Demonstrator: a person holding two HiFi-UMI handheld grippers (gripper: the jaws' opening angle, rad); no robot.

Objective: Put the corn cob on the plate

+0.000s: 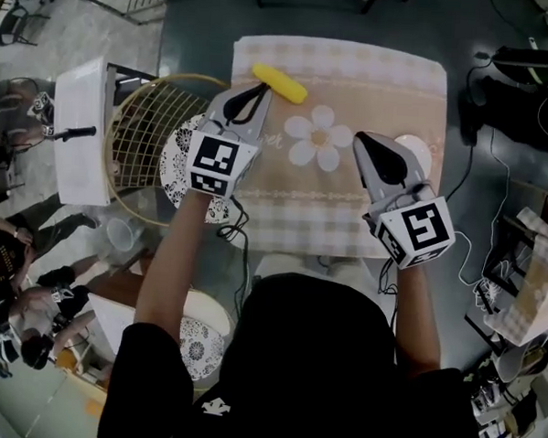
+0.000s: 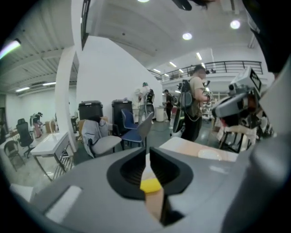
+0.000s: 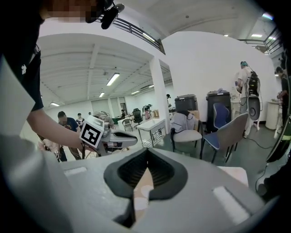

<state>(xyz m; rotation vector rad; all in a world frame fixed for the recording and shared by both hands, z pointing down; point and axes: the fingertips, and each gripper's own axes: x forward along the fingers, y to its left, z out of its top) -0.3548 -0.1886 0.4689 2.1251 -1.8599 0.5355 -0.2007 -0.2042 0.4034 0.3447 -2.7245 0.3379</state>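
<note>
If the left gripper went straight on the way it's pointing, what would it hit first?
Probably the corn cob, on the tablecloth just ahead of the left gripper; yellow shows just past its shut jaws, though depth is unclear.

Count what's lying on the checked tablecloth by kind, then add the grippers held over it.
Corn cob: 1
Plate: 1
Grippers: 2, the left gripper and the right gripper
Total: 4

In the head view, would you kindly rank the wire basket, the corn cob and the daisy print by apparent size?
Largest: wire basket
Then: daisy print
Smallest: corn cob, nearly the daisy's length but far thinner.
</note>
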